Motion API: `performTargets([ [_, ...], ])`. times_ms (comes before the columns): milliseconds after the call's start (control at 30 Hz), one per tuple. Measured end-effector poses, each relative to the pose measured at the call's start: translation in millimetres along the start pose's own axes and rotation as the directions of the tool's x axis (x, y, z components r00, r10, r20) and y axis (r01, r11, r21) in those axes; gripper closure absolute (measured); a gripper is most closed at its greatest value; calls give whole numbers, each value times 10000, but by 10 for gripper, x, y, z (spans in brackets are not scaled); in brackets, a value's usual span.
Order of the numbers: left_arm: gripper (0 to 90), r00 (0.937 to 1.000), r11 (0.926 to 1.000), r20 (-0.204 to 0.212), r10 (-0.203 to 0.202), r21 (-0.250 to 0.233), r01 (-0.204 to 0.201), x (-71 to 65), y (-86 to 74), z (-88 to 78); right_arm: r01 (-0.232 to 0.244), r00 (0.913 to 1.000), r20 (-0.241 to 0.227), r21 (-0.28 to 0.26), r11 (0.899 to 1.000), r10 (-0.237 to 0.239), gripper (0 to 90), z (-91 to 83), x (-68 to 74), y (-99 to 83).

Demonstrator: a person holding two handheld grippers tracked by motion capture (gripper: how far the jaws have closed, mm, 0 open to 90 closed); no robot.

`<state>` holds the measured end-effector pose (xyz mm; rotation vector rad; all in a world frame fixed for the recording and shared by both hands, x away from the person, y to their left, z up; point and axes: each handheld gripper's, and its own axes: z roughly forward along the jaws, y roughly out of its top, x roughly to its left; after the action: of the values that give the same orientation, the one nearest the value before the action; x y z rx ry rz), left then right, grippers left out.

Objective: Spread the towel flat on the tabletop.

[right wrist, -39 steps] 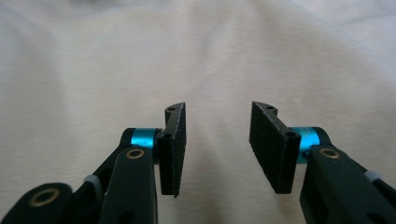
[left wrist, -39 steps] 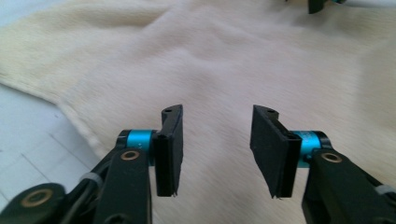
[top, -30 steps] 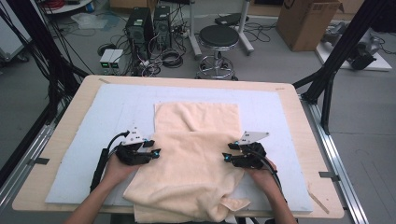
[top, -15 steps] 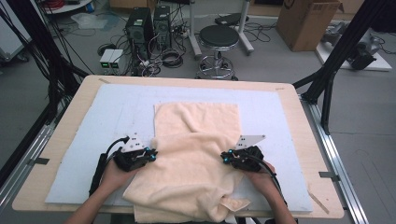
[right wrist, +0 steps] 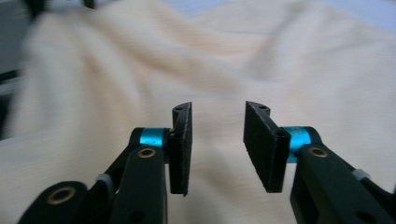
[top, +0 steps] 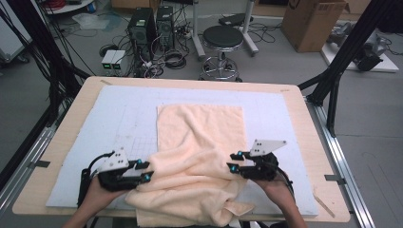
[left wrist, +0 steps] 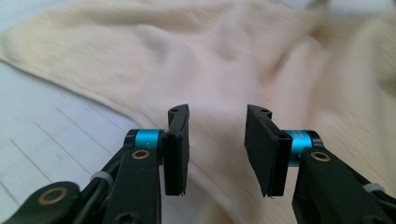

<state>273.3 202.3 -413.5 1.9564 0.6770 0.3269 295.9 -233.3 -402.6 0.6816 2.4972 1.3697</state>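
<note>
Towel (top: 199, 161) is lying in the middle of the high view, a pale peach cloth stretched flat toward the upper centre and bunching into folds across the lower centre, with one corner hanging over the near table edge. It is resting on a light blue mat (top: 119, 114) that is covering most of the wooden table (top: 304, 123).

At the lower left of the high view, the left gripper (top: 148, 171) is sitting in the person's left hand (top: 95, 199), pointing toward the towel's left edge with its tips just at the crumpled cloth. In the left gripper view its black jaws are standing apart with a clear gap, and they have just been opening; nothing is caught between them, the towel (left wrist: 261, 60) is only lying beyond and beneath them, with the mat (left wrist: 42, 116) showing at the left of that view.

At the lower right of the high view, the right gripper (top: 232, 161) is sitting in the person's right hand (top: 278, 190), its tips pointing at the towel's right side. In the right gripper view its jaws are likewise parted and have just been opening, with nothing pinched between the pads; the towel (right wrist: 233, 60) is spreading out behind them in soft folds.

Both grippers are facing each other across the bunched part of the cloth, well apart.
</note>
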Motion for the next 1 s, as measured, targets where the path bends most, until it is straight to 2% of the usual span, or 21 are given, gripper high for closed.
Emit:
performTargets([
  [33,606,9993,9998,-313,-191,2,191,69,50,84,-61,9992,383,31,10000,60,598,43,-81,-7],
  [67,622,9983,9994,-459,-346,-2,347,149,102,163,-109,9977,670,102,9999,102,597,90,-165,-20],
  [133,631,9929,9985,-1069,-522,-246,498,280,179,310,-455,9946,942,221,9987,432,581,180,-312,-57],
  [200,636,9886,9969,-1287,-785,-77,782,393,227,466,-705,9913,1123,151,9974,684,573,245,-422,-88],
  [300,628,9879,9913,-1248,-919,827,1027,491,224,671,-1340,9789,1563,40,9910,1317,559,287,-520,-116],
  [367,618,9880,9877,-1210,-965,1114,1101,520,184,747,-1493,9754,1666,156,9887,1446,559,294,-561,-146],
  [433,605,9877,9805,-1143,-1063,1532,1233,556,133,814,-1650,9718,1748,233,9860,1585,557,293,-605,-176],
  [467,605,9878,9793,-1132,-1069,1600,1243,572,111,831,-1772,9697,1757,255,9838,1701,553,290,-613,-186],
  [533,618,9844,9789,-1182,-1307,1420,1470,585,111,837,-1738,9688,1863,394,9840,1637,544,301,-626,-197],
  [567,628,9845,9792,-1228,-1252,1443,1425,584,110,838,-1701,9690,1897,492,9842,1580,543,317,-628,-202],
  [633,659,9824,9779,-1366,-1272,1486,1473,591,111,829,-1632,9689,2026,917,9823,1421,544,369,-624,-222],
  [667,661,9802,9776,-1586,-1189,1539,1435,586,117,821,-1659,9687,2050,1148,9794,1400,540,399,-621,-235],
  [700,651,9724,9789,-2096,-1025,1524,1360,570,127,818,-1581,9695,2068,1166,9805,1317,543,403,-613,-228],
  [733,599,9660,9788,-2430,-882,1587,1293,567,130,812,-1470,9703,2099,1176,9821,1201,549,406,-609,-225],
  [800,611,9717,9760,-2147,-983,1697,1363,582,113,819,-1585,9692,2080,1156,9806,1321,554,388,-604,-217],
  [900,616,9740,9761,-2046,-971,1715,1334,579,113,823,-1727,9707,1774,447,9840,1623,593,252,-580,-148],
  [1000,617,9729,9758,-2029,-1107,1638,1452,586,111,825,-1857,9701,1758,944,9781,1673,588,218,-567,-80],
])
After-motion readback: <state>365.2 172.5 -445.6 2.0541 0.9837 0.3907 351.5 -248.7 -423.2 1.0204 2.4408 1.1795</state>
